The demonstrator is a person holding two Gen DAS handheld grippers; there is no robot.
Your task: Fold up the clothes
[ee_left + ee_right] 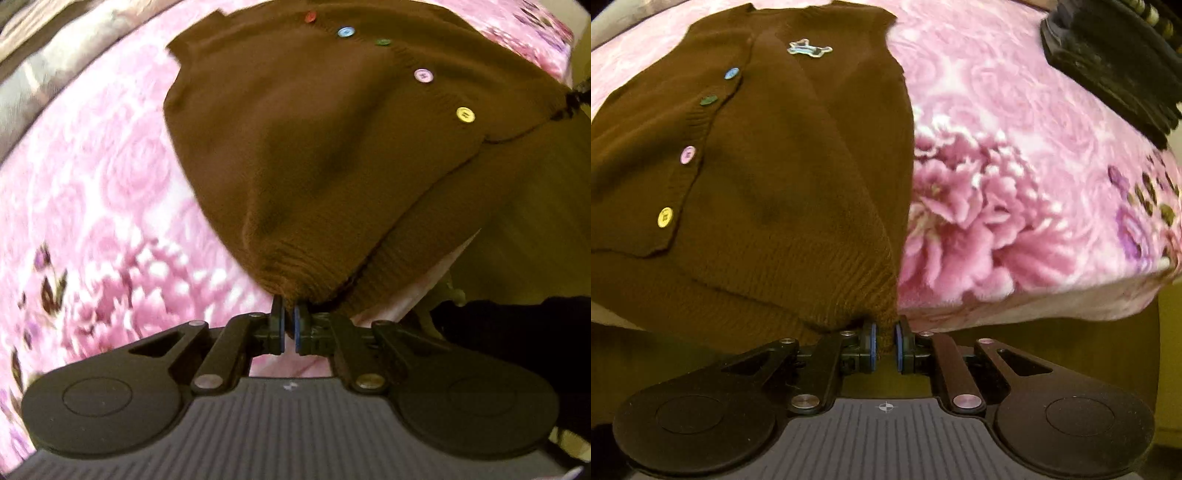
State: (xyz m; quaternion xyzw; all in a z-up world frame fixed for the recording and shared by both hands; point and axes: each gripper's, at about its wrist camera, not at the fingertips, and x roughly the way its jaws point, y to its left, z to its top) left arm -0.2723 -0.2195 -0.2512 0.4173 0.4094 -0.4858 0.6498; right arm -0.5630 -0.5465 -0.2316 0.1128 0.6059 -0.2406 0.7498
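Observation:
A brown knit cardigan (314,147) with several coloured buttons lies on a pink floral bedspread (92,184), its ribbed hem hanging over the bed's near edge. My left gripper (289,317) is shut on the hem's left corner. In the right wrist view the cardigan (775,166) shows a small pale patch (809,48) near its far end. My right gripper (884,332) is shut on the hem's right corner, at the cardigan's right side edge.
The bedspread (1015,166) stretches to the right of the cardigan. A dark folded item (1115,62) lies at the far right of the bed. A grey pillow or headboard (44,74) runs along the far left. A dark sleeve (517,332) shows at the lower right.

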